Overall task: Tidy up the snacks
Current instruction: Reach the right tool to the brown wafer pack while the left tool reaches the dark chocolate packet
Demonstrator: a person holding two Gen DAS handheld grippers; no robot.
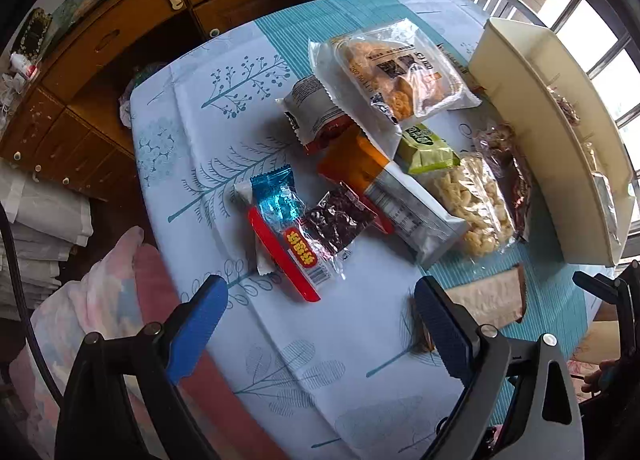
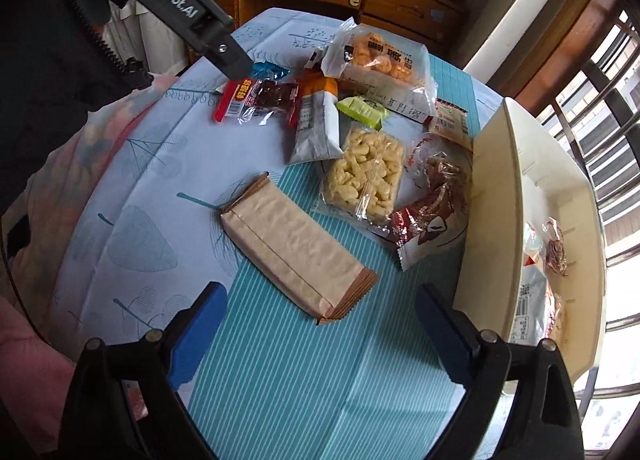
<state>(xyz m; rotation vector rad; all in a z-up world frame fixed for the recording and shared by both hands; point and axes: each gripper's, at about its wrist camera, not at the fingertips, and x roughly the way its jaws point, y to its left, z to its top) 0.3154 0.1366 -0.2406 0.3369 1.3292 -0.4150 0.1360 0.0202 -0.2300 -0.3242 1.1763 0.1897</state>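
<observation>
Snack packets lie in a heap on the blue-and-white tablecloth (image 1: pixel 224 107). A red-and-blue wrapped snack (image 1: pixel 288 244) lies nearest my left gripper (image 1: pixel 320 286), which hovers open and empty just short of it. Beside the snack are a dark fruit packet (image 1: pixel 340 219), an orange-and-grey packet (image 1: pixel 400 203) and a clear bar of puffed pieces (image 1: pixel 476 207). My right gripper (image 2: pixel 320 294) is open, its pads either side of the near end of a long brown packet (image 2: pixel 296 252) without touching it. A cream bin (image 2: pixel 492 219) at the right holds several packets (image 2: pixel 536 300).
A big clear bag of golden snacks (image 2: pixel 380 55) and a green packet (image 2: pixel 362 107) lie at the back of the heap. A wooden cabinet (image 1: pixel 120 39) stands beyond the table, and window bars (image 2: pixel 600 119) behind the bin. Pink cloth (image 1: pixel 100 300) lies at the near-left edge.
</observation>
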